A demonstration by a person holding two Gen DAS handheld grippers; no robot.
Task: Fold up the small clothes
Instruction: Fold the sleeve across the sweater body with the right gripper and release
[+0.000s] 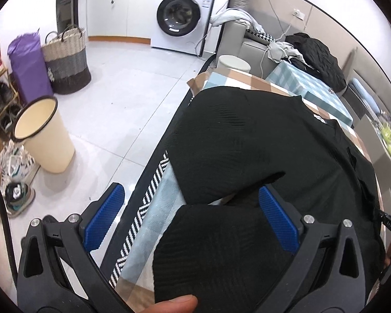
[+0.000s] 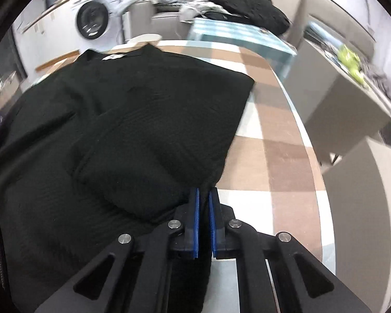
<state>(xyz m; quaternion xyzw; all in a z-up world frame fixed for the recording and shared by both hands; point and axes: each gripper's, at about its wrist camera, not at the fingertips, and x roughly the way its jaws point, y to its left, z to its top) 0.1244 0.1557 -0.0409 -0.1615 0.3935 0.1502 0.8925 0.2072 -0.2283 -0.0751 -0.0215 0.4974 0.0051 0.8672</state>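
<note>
The right gripper [image 2: 203, 195] is pinching the black knit top's [image 2: 133, 120] near hem on the checked tablecloth [image 2: 273, 156] — the left gripper [image 1: 190, 198] is hovering wide open, gripping nothing.

Black ribbed shirt [image 2: 133, 120] on a surface [image 2: 281, 161] checked brown, white and pale blue; blue gripper pads [image 1: 279, 219]; cream bin [image 1: 45, 140]; purple bag [image 1: 28, 67].
</note>
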